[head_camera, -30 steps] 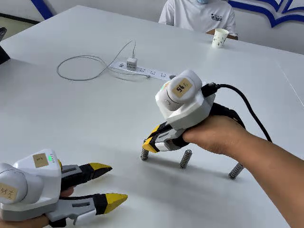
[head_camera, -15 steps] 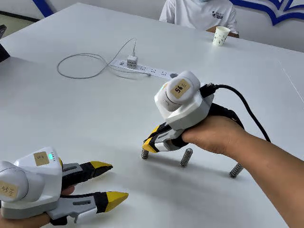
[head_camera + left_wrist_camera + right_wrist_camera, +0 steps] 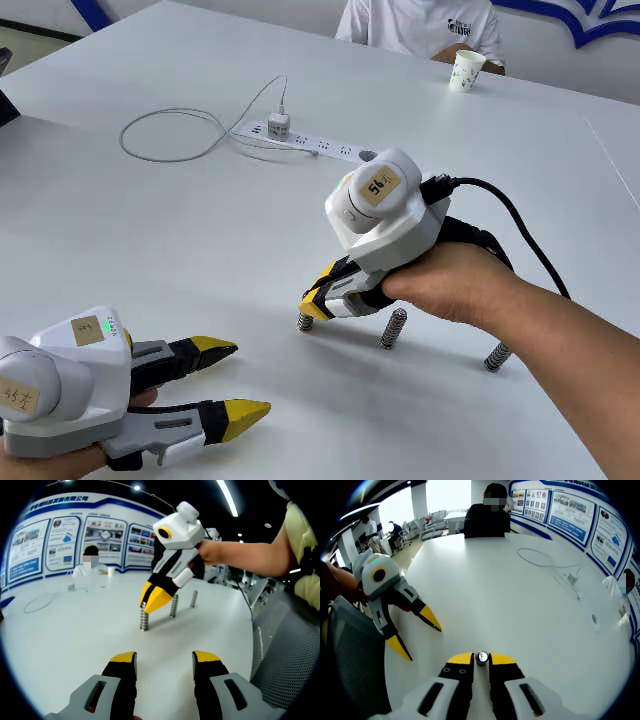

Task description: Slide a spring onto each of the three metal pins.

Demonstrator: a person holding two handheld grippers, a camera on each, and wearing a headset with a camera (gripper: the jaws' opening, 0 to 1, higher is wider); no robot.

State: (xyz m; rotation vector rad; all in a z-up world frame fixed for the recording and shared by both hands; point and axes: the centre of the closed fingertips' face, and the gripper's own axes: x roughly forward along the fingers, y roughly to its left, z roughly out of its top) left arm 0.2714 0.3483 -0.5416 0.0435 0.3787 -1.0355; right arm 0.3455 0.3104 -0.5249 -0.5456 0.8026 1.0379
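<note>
Almost nothing has moved this past second: your right tongs (image 3: 313, 309) stay pinched on the top of the end spring (image 3: 305, 322), and your left tongs (image 3: 245, 378) wait apart, nearer you. With the other two springs (image 3: 393, 328) under your right hand, all three look seated.

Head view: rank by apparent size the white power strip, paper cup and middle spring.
1. Long white power strip.
2 and 3. White patterned paper cup and middle coiled metal spring look alike in height; the cup sits farther away, so unranked.
</note>
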